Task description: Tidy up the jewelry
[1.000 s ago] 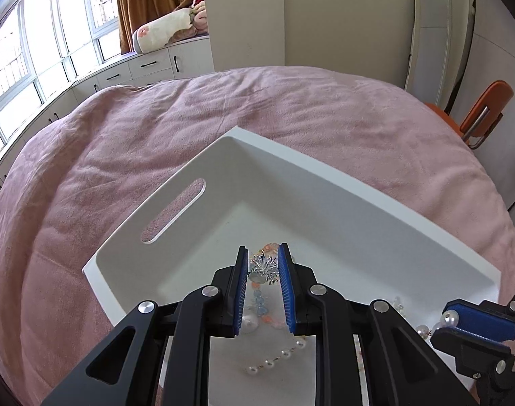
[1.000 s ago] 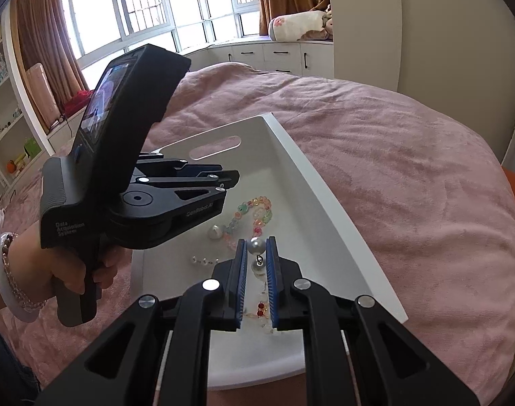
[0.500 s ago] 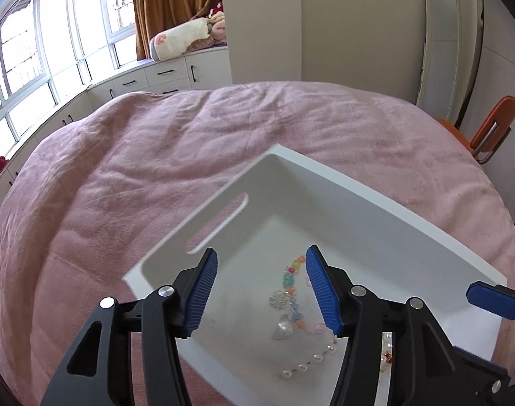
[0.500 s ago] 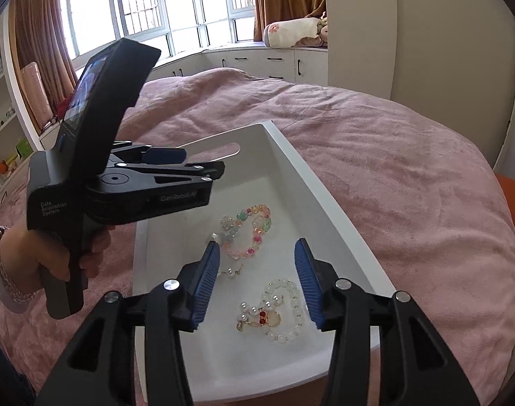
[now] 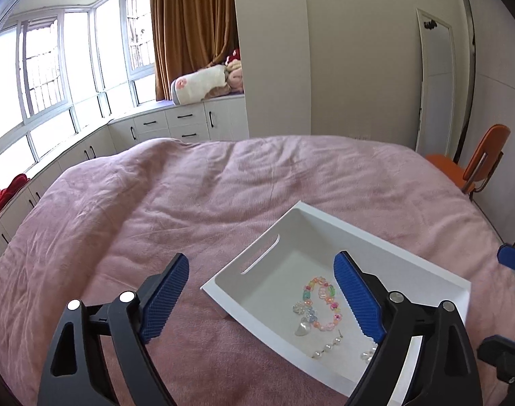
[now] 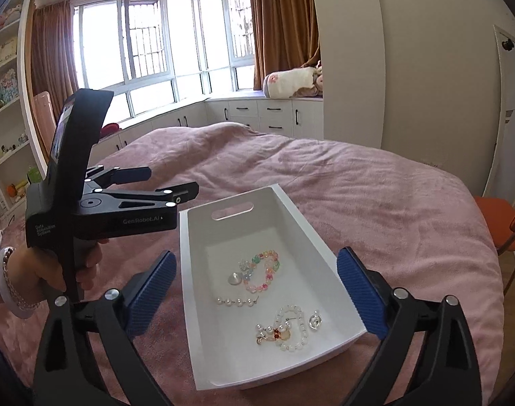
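- Your white tray [image 6: 320, 237] sits on the pink bedspread, handle slot at its far end.
- Inside lie a pastel bead bracelet [image 6: 262, 270], a short pearl strand [image 6: 235, 301] and a pearl bracelet [image 6: 291, 330] with a gold-red charm.

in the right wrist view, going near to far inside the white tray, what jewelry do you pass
White tray: pearl bracelet with the gold and red charm → short pearl strand → colorful bead bracelet.

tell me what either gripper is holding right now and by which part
Nothing is held. The left gripper and right gripper are both wide open, and the colourful beaded bracelet and pearl bracelet lie loose in the white plastic tray.
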{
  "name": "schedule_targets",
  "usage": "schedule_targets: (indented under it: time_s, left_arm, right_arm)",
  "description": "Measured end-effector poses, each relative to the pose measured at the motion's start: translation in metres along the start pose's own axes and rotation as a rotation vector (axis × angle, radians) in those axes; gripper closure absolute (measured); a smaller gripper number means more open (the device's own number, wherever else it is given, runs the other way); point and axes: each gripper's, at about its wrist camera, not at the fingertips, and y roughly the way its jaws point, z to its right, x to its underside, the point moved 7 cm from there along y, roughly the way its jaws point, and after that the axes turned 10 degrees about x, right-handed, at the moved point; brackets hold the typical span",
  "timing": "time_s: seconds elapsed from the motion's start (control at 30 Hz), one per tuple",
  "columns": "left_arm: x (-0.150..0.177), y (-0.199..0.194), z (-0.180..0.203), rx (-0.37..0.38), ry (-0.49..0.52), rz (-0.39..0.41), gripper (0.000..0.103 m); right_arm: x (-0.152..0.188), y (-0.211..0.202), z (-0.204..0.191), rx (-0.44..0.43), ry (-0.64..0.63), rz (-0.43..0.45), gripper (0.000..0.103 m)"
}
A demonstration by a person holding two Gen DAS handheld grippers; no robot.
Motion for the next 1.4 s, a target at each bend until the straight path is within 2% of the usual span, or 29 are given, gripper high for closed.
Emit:
schedule_targets:
  time_s: [0.2,0.37,0.53,0.8,0.93,1.07,1.27,1.4]
  left_arm:
    - [0.004,-0.042,0.013,0.015,-0.029,0.062,0.009]
    - [0.014,-0.076,0.025,-0.020,-0.047,0.124,0.008]
    - [0.031,-0.096,0.043,-0.044,-0.035,0.139,0.007]
    - [0.061,-0.097,0.070,-0.064,0.019,0.083,0.007]
    - [0.075,-0.089,0.074,-0.046,-0.016,0.057,0.007]
    - [0.087,-0.077,0.073,-0.058,-0.050,0.029,0.007]
    - [0.099,-0.075,0.063,-0.111,-0.071,0.039,0.007]
    - [0.107,-0.072,0.060,-0.080,-0.120,0.035,0.007]
  right_arm:
    - [0.005,-0.032,0.005,0.071,-0.027,0.033,0.005]
    - [0.021,-0.045,0.009,0.119,-0.032,0.028,0.005]
    - [0.038,-0.051,0.011,0.145,-0.024,0.003,0.005]
    - [0.047,-0.057,0.015,0.156,0.000,-0.008,0.005]
    - [0.054,-0.053,0.016,0.175,-0.011,-0.024,0.005]
    - [0.060,-0.049,0.016,0.206,-0.041,-0.031,0.005]
    - [0.064,-0.046,0.011,0.225,-0.067,-0.028,0.005]
    - [0.066,-0.045,0.004,0.221,-0.090,-0.021,0.005]
